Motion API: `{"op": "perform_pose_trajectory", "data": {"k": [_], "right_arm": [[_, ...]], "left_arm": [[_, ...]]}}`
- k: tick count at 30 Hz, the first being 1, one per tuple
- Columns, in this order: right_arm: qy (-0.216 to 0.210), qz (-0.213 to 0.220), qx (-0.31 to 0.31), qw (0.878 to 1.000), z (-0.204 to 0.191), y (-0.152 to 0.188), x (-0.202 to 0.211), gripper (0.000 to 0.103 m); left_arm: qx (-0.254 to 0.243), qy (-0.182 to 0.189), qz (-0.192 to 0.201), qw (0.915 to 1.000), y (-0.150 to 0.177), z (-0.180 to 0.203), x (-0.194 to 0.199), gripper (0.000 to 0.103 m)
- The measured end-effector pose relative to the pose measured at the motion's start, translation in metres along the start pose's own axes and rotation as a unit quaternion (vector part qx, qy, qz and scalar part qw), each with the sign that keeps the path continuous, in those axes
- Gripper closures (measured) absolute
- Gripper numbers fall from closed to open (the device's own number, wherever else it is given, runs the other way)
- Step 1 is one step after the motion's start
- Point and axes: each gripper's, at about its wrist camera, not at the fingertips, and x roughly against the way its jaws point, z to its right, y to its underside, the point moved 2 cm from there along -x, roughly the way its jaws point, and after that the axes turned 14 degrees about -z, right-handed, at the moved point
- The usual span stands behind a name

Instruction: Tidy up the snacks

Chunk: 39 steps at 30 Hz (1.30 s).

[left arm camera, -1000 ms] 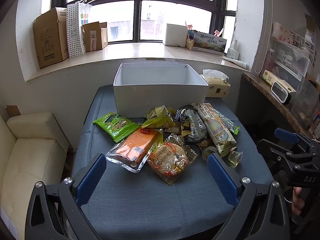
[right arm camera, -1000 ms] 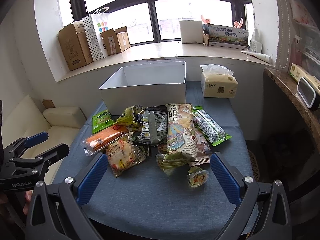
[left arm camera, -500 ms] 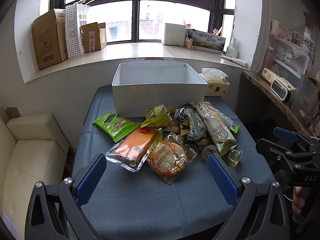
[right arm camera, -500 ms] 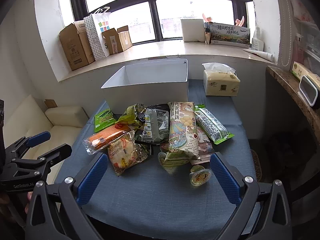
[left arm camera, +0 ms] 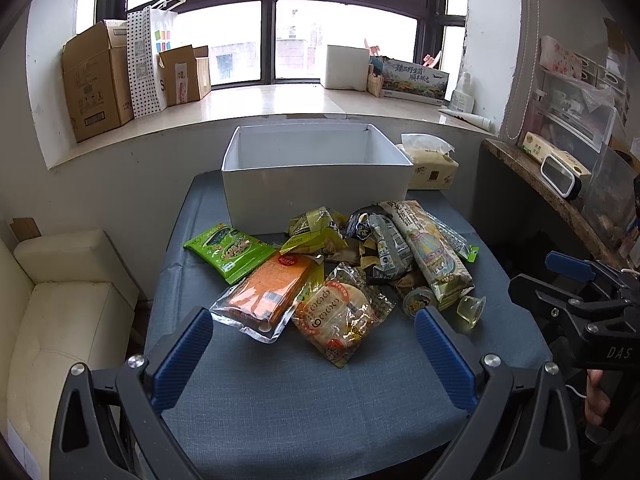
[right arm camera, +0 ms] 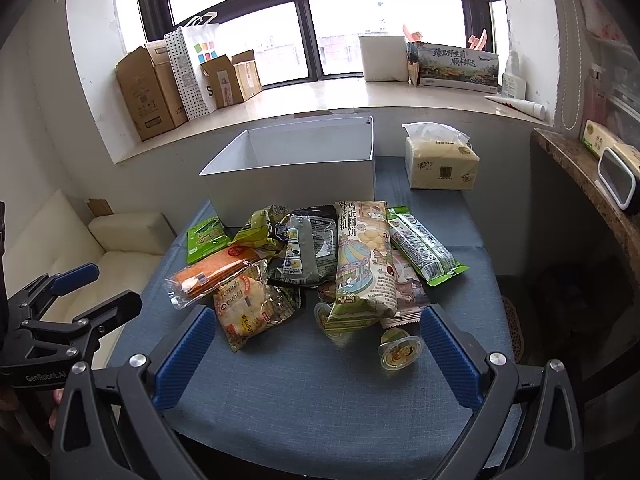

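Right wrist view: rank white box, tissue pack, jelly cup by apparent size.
1. white box
2. tissue pack
3. jelly cup, smallest although nearest the camera, so the order looks safe.

The left gripper [left arm camera: 314, 344] is hovering low at the near edge, its jaws spread wide with nothing between them. The right gripper [right arm camera: 316, 344] is hovering beside it, to its right, equally wide and empty.

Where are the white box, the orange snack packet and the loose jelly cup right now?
white box [left arm camera: 316, 196], left wrist view, on its front wall.
orange snack packet [left arm camera: 268, 292], left wrist view, on the middle of its top face.
jelly cup [right arm camera: 401, 353], right wrist view, on its printed lid.
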Motion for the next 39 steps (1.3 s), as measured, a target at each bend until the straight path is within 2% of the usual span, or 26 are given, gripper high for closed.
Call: {"op": "perform_pose_trajectory", "data": {"k": [11,25,33,39], "right_arm": [[-0.003,-0.002,0.001,1.000,0.000,0.001,-0.001,0.000],[-0.044,-0.009,-0.014,0.999,0.015,-0.007,-0.017,0.000],[-0.074,-0.049,-0.017,0.996,0.041,-0.040,-0.067,0.000],[-0.070,-0.087,-0.025,0.993,0.062,-0.069,-0.119,0.000]], "left_arm": [[-0.001,0.002,0.000,1.0000,0.002,0.001,0.000,0.000],[0.001,-0.001,-0.006,1.0000,0.003,0.000,-0.003,0.000],[0.004,-0.001,-0.012,0.9999,0.004,-0.003,-0.009,0.000],[0.007,0.000,-0.018,0.9998,0.006,-0.003,-0.015,0.000]]}}
